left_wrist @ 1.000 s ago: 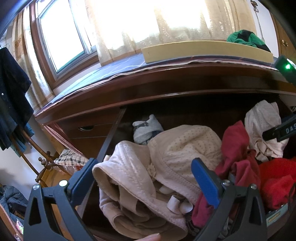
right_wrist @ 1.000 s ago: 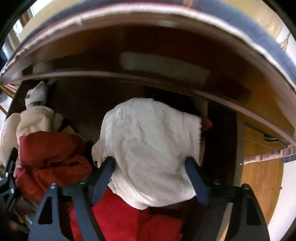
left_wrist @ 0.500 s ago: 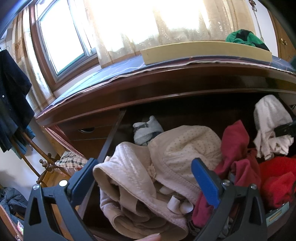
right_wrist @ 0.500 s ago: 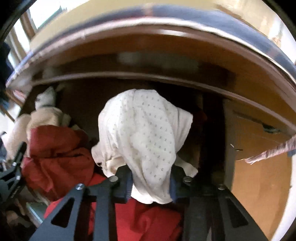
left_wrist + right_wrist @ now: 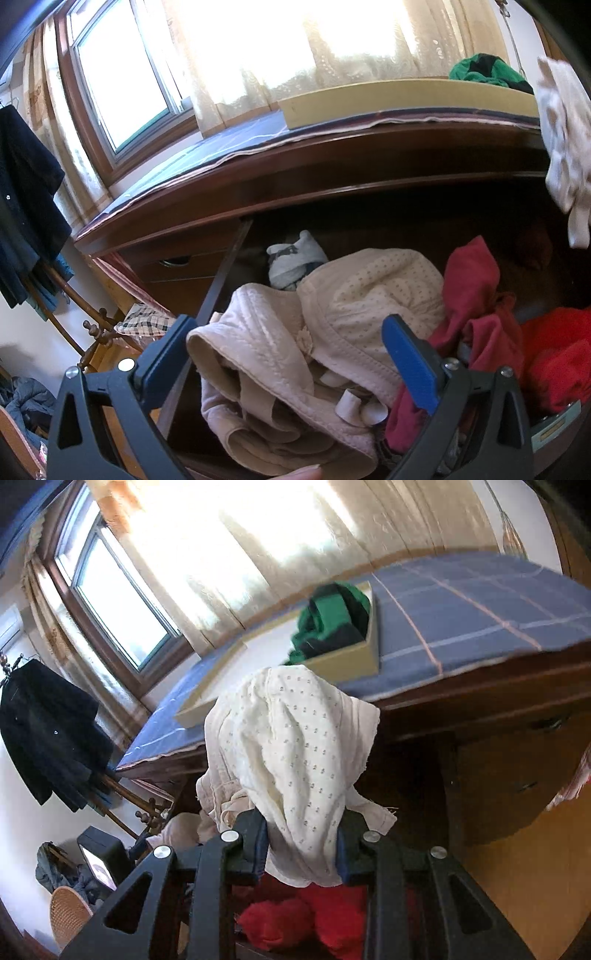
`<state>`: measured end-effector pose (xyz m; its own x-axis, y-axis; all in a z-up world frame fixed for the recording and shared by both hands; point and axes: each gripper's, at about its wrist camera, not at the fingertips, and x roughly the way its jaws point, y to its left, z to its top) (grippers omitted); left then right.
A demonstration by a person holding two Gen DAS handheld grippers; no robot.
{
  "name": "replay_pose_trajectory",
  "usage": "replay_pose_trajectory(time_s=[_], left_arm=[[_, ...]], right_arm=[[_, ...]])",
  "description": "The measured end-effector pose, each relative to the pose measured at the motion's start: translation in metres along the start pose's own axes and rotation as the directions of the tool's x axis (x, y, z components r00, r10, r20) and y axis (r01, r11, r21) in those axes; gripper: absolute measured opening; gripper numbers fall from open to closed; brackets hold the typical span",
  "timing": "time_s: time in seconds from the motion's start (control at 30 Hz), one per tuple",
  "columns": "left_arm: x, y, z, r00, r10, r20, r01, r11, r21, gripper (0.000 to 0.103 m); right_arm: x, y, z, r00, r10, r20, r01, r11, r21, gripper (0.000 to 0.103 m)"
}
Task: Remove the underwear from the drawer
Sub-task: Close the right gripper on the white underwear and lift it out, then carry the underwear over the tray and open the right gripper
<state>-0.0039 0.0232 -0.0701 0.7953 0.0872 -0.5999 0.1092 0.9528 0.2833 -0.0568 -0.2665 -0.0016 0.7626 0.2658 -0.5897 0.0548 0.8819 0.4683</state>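
Observation:
My right gripper point(image 5: 301, 845) is shut on white dotted underwear point(image 5: 295, 760), which hangs bunched over its fingers, lifted above the open drawer point(image 5: 236, 254). The same white underwear point(image 5: 565, 147) shows at the right edge of the left wrist view, up in the air. My left gripper point(image 5: 288, 354) stands open and still over the drawer's front, with beige bras point(image 5: 295, 339) lying below its wide-apart blue pads. Red garments point(image 5: 480, 295) fill the drawer's right side, and red cloth point(image 5: 306, 915) lies under the right gripper.
On the dresser's blue checked cloth point(image 5: 461, 609) stands a shallow cardboard tray point(image 5: 343, 664) holding green and dark clothing point(image 5: 332, 620). A rolled grey-white sock point(image 5: 295, 258) sits at the drawer's back. Dark clothes point(image 5: 26, 221) hang on a rack at left. Curtained window behind.
The right gripper closed on the white underwear and lifted it up out of the drawer, swinging to face the dresser top. The left gripper kept still.

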Motion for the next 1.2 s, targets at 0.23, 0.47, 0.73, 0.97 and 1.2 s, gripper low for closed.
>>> replay_pose_trajectory(time_s=[0.23,0.47,0.73,0.97,1.2], left_arm=[[-0.001,0.000,0.000,1.000,-0.002,0.002,0.002,1.000,0.002,0.101],[-0.002,0.000,0.000,1.000,0.001,0.005,-0.001,1.000,0.006,0.101],[-0.003,0.000,-0.001,1.000,-0.020,0.008,0.020,1.000,0.007,0.101],[0.001,0.005,0.001,0.999,-0.047,-0.007,0.047,0.999,-0.004,0.101],[0.003,0.007,0.001,1.000,-0.009,0.010,0.009,1.000,0.012,0.101]], right_arm=[[-0.010,0.030,0.016,0.996,-0.008,0.086,0.013,0.998,-0.065,0.031],[-0.010,0.037,0.082,0.983,-0.043,0.178,0.058,0.995,-0.082,0.031],[0.027,0.031,0.169,0.958,-0.183,0.222,0.207,0.974,-0.091,0.031],[0.091,0.017,0.216,0.926,-0.335,0.171,0.354,0.931,-0.092,0.031],[0.153,0.007,0.238,0.903,-0.425,0.064,0.429,0.897,-0.107,0.031]])
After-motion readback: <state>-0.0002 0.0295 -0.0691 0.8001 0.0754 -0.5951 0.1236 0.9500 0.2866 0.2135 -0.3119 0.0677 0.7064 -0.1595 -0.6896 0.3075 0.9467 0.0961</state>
